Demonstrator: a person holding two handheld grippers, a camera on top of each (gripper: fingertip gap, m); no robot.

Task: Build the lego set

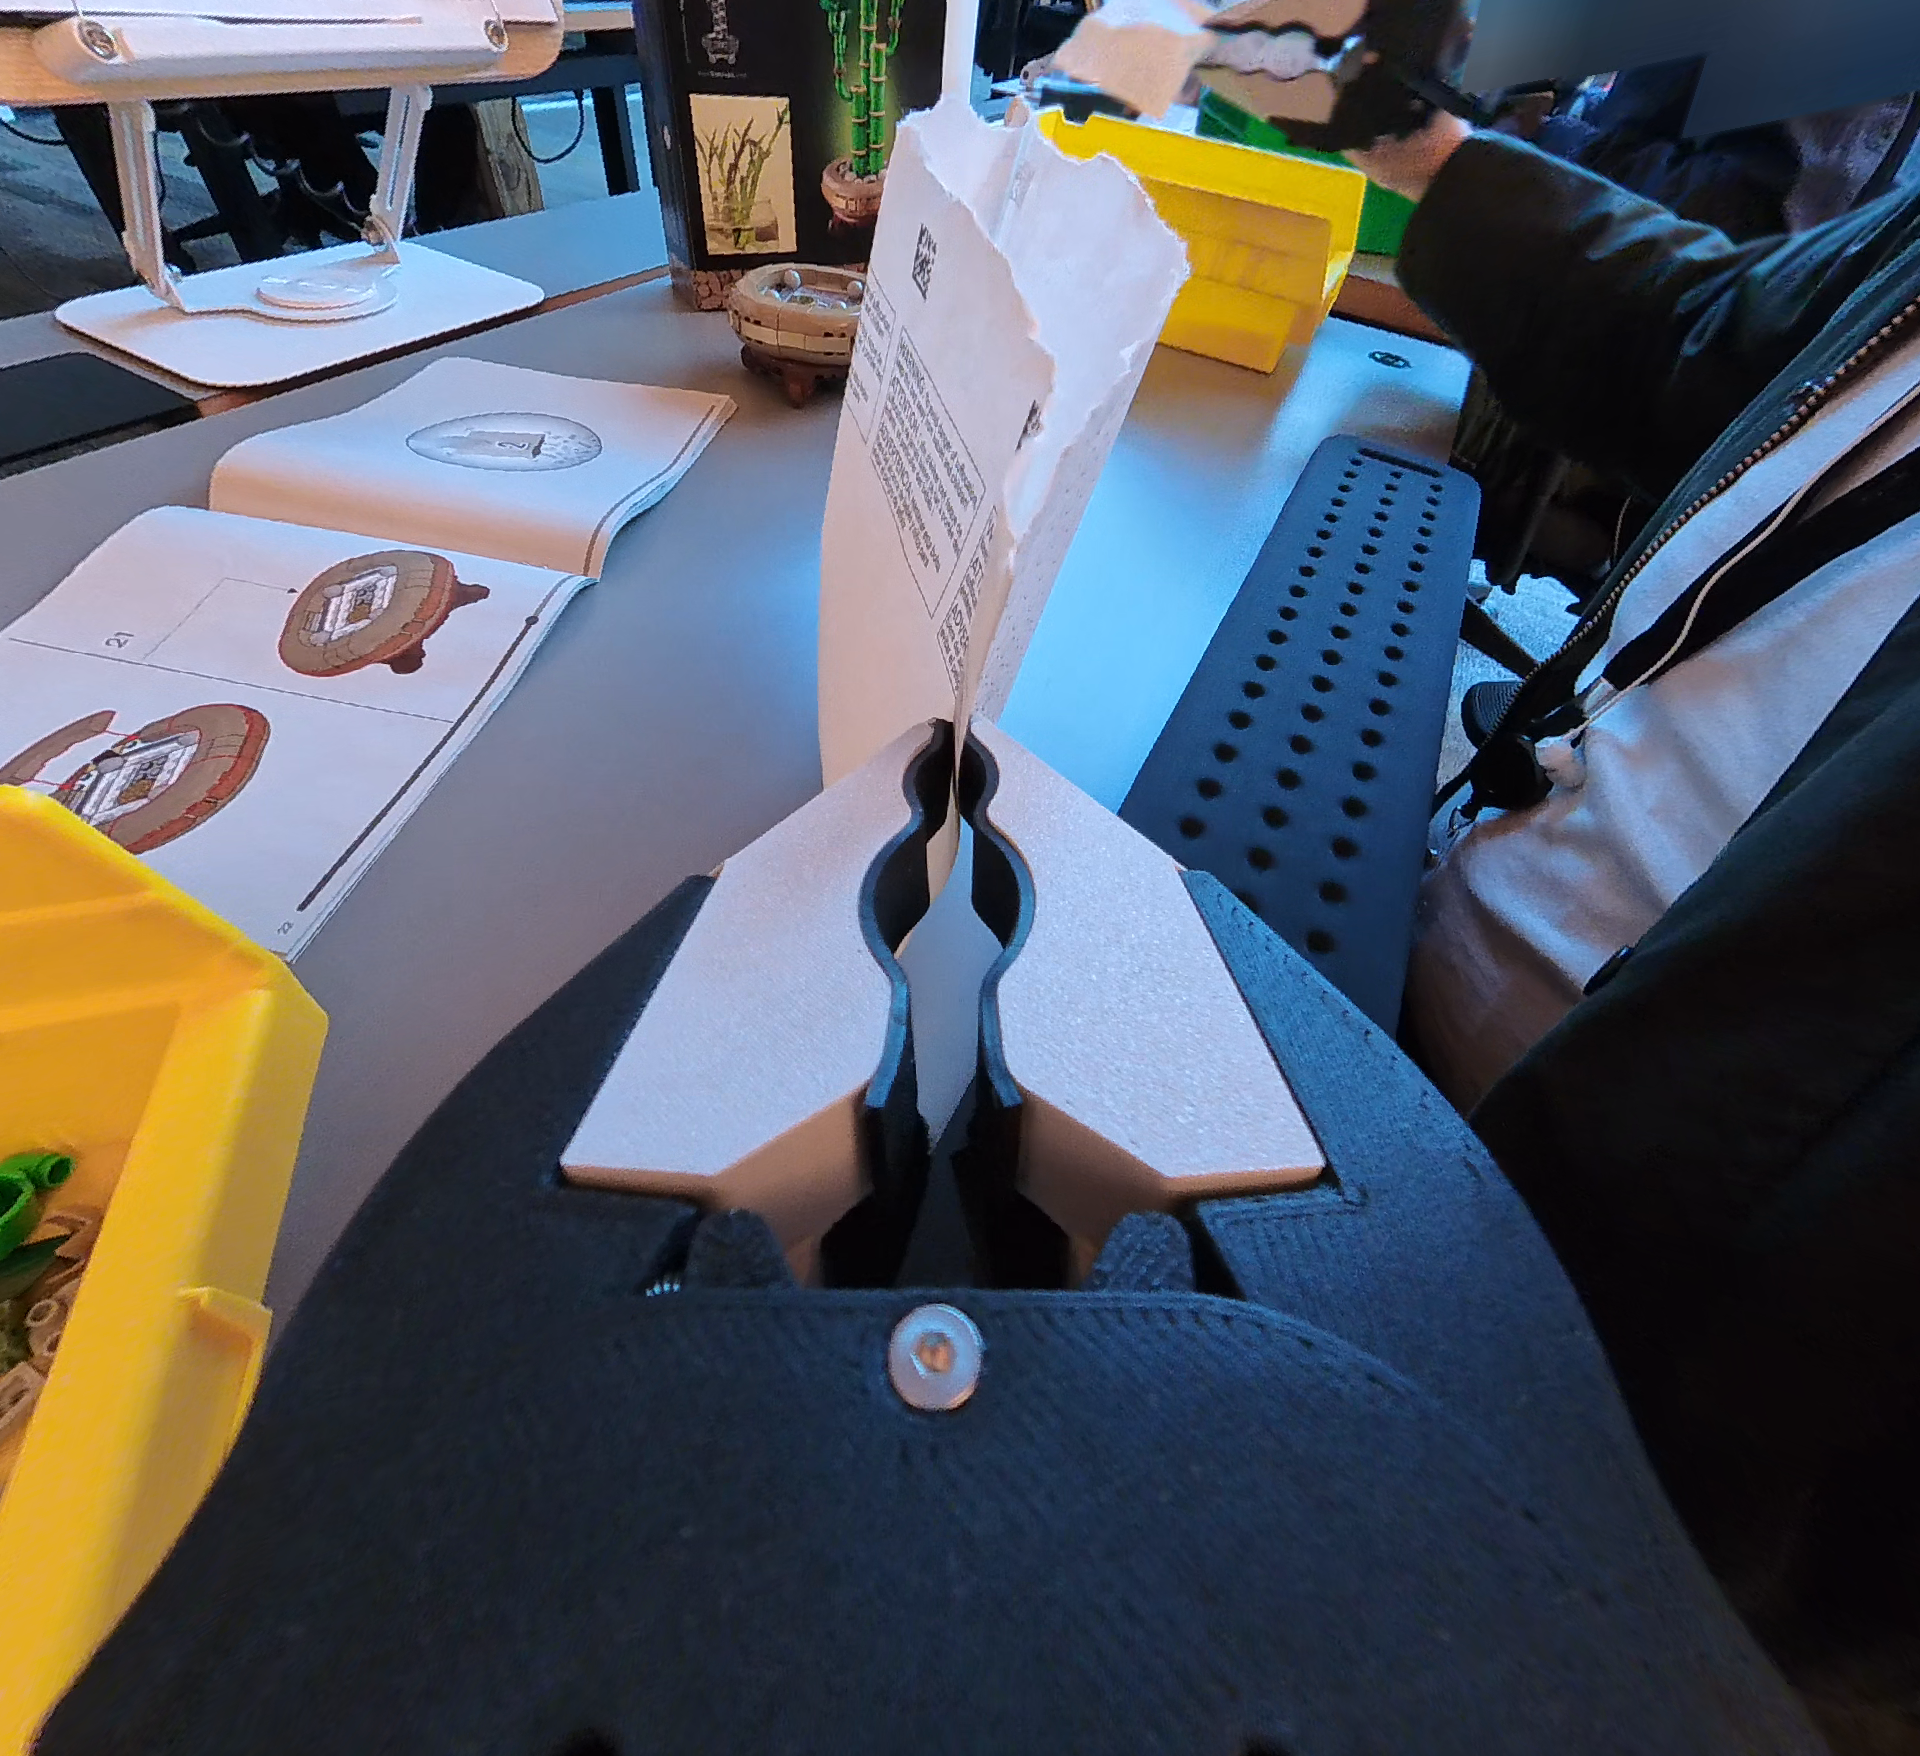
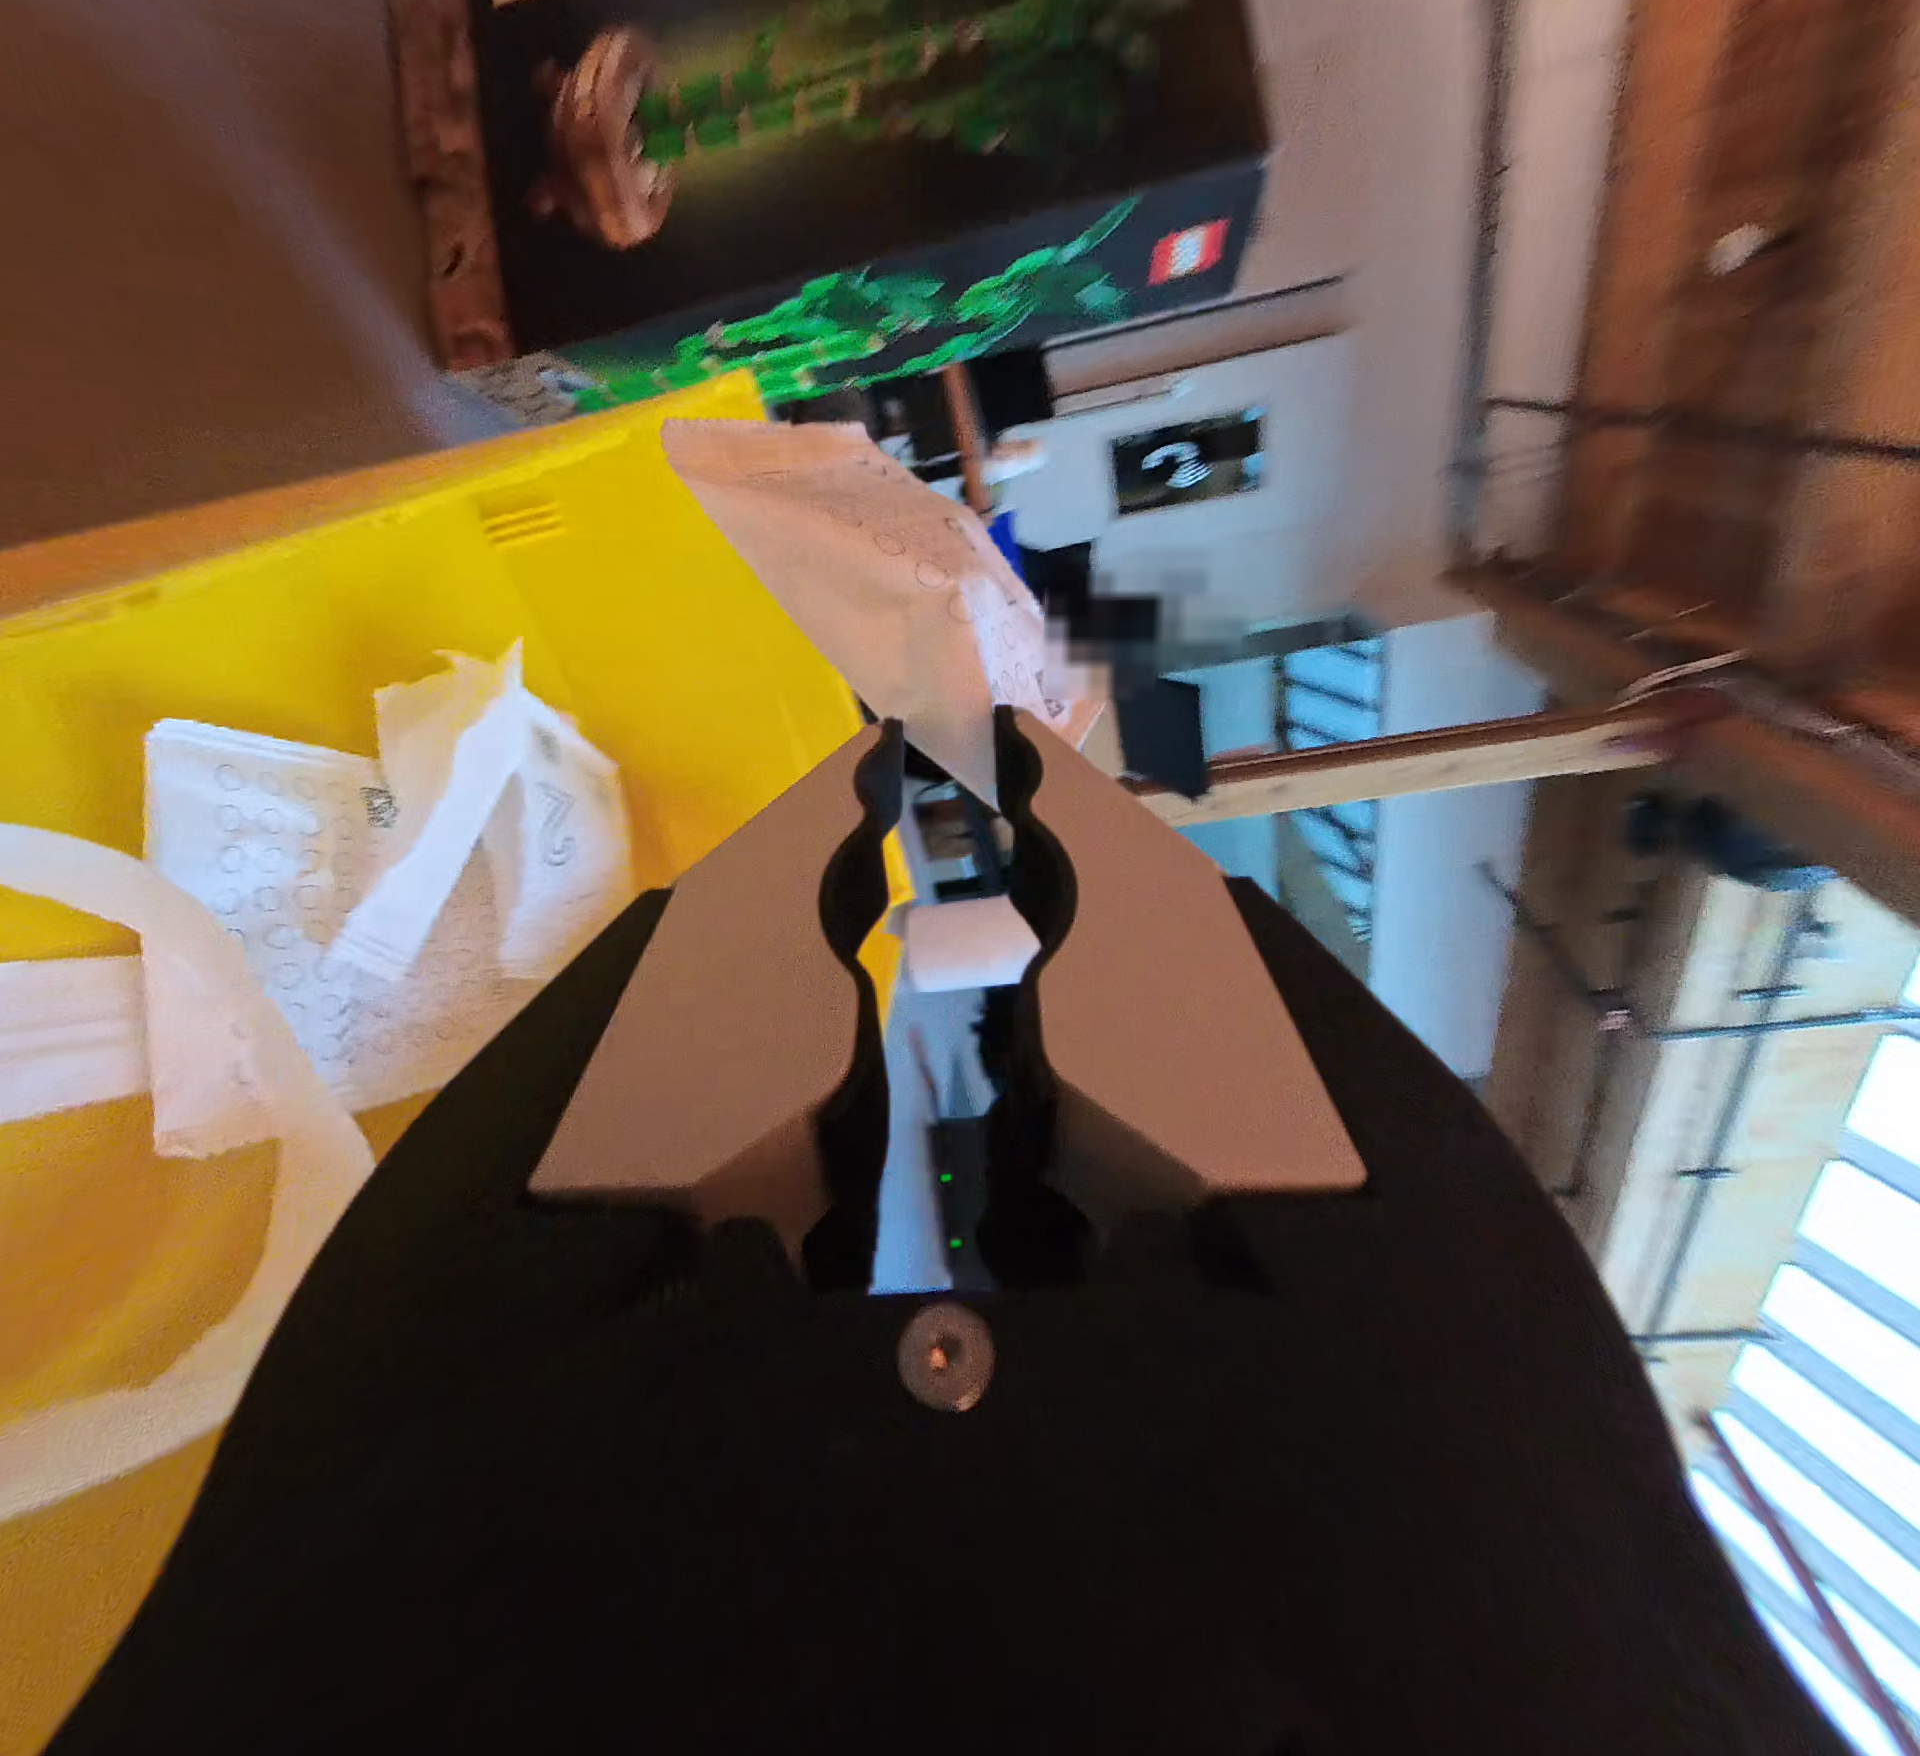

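My left gripper [image 1: 961, 740] is shut on the lower edge of a white paper bag [image 1: 935, 418]. The bag stands upright above the grey table [image 1: 644, 719], and its top is torn open. My right gripper [image 2: 945, 730] is open, high over a yellow bin [image 2: 623, 563]. A torn white paper scrap [image 2: 873, 553] hangs with its point between the fingertips; it lies against the right finger, with a gap to the left one. The left wrist view shows the right gripper [image 1: 1210, 49] at the top right, with the scrap [image 1: 1127, 44] at its tips above the bin [image 1: 1247, 252].
An open instruction booklet [image 1: 312, 646] lies on the left. A small built pot [image 1: 795, 319] stands before the set's box [image 1: 790, 44]. A second yellow bin [image 1: 156, 1083] holds green pieces. Crumpled white bags [image 2: 364, 875] lie in the far bin. A black perforated panel [image 1: 1320, 698] is on the right. The tips of one gripper are about 65 cm away from the tips of the other.
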